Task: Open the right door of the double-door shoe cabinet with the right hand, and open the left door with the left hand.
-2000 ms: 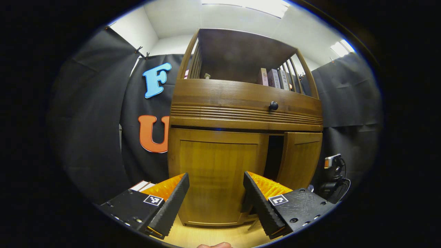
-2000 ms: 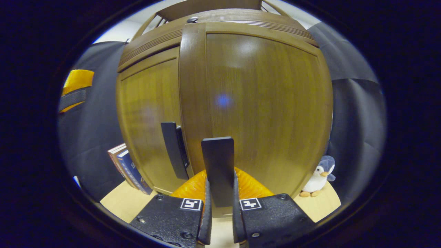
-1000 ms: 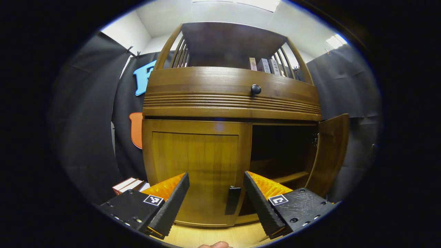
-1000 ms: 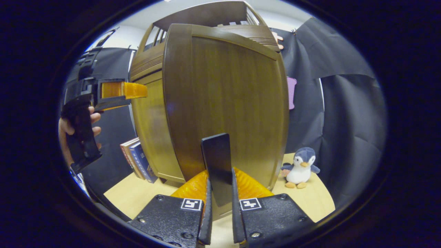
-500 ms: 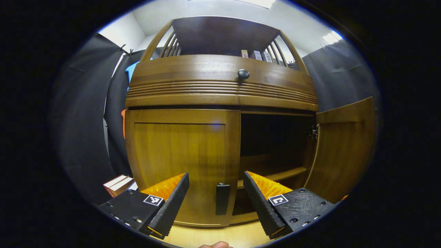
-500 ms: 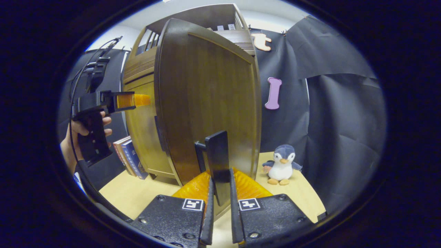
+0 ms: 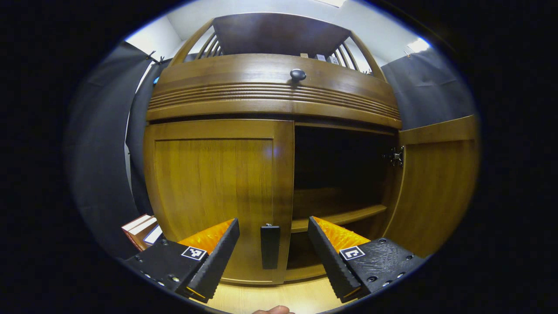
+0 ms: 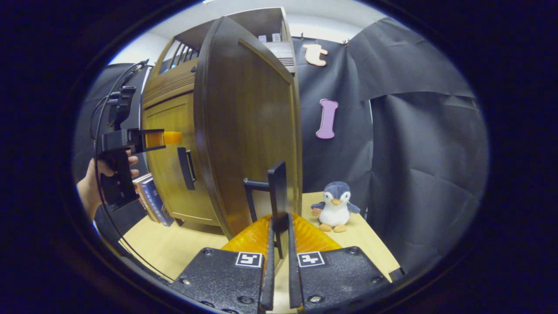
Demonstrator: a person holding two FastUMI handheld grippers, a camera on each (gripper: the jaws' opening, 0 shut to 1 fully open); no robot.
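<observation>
The wooden shoe cabinet point(image 7: 270, 93) fills the left gripper view. Its left door point(image 7: 213, 183) is closed, with a dark bar handle point(image 7: 270, 246) low on its inner edge. My left gripper point(image 7: 273, 221) is open, a short way in front of that handle, which lines up between the fingers without touching them. The right door point(image 7: 436, 187) stands swung wide, baring a dark inside with a shelf point(image 7: 338, 216). In the right gripper view my right gripper point(image 8: 279, 222) is shut on the right door's handle point(image 8: 277, 192), and the right door point(image 8: 248, 131) is seen nearly edge-on.
A penguin plush point(image 8: 333, 205) sits on the light wooden table point(image 8: 174, 244) to the right of the open door. Books point(image 7: 139, 226) lean by the cabinet's left side. A drawer knob point(image 7: 298, 74) is above the doors. A hand point(image 8: 93, 183) holds the left gripper point(image 8: 157, 138).
The right door has swung from barely ajar to wide open, pulled by my right gripper. My left gripper has moved closer to the left door, its handle now between the open fingers.
</observation>
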